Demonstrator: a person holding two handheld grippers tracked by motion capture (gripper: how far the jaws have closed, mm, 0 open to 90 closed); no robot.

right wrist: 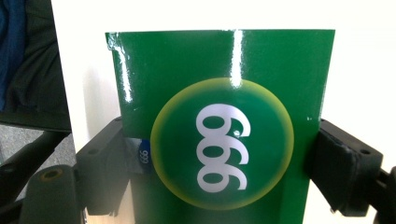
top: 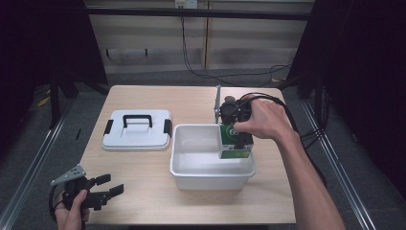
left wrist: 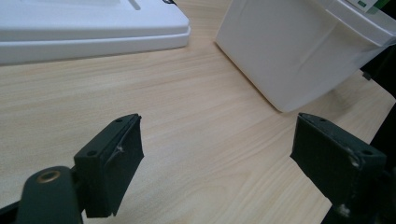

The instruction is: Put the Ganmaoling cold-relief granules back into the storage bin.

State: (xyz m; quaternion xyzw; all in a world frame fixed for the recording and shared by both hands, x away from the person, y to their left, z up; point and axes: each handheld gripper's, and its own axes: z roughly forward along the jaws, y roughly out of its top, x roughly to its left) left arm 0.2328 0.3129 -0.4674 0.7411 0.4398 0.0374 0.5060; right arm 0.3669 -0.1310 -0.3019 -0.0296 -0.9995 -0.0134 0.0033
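Observation:
A green carton (top: 235,152) with a yellow-ringed circle and white digits stands upright inside the white bin (top: 184,170), against its right wall. My right gripper (top: 236,135) comes down on it from above. In the right gripper view the carton (right wrist: 219,70) sits between the two black jaws, and the gripper (right wrist: 219,161) is shut on its sides. Whether the carton rests on the bin floor cannot be told. My left gripper (top: 106,188) is held low at the table's front left corner, open with nothing in it, and its jaws stand wide apart over bare wood (left wrist: 217,158).
A white lid (top: 137,130) with a black handle and black side clips lies flat left of the bin. In the left gripper view the lid (left wrist: 93,28) is far left and the bin wall (left wrist: 289,51) far right. Cables run over the floor behind the table.

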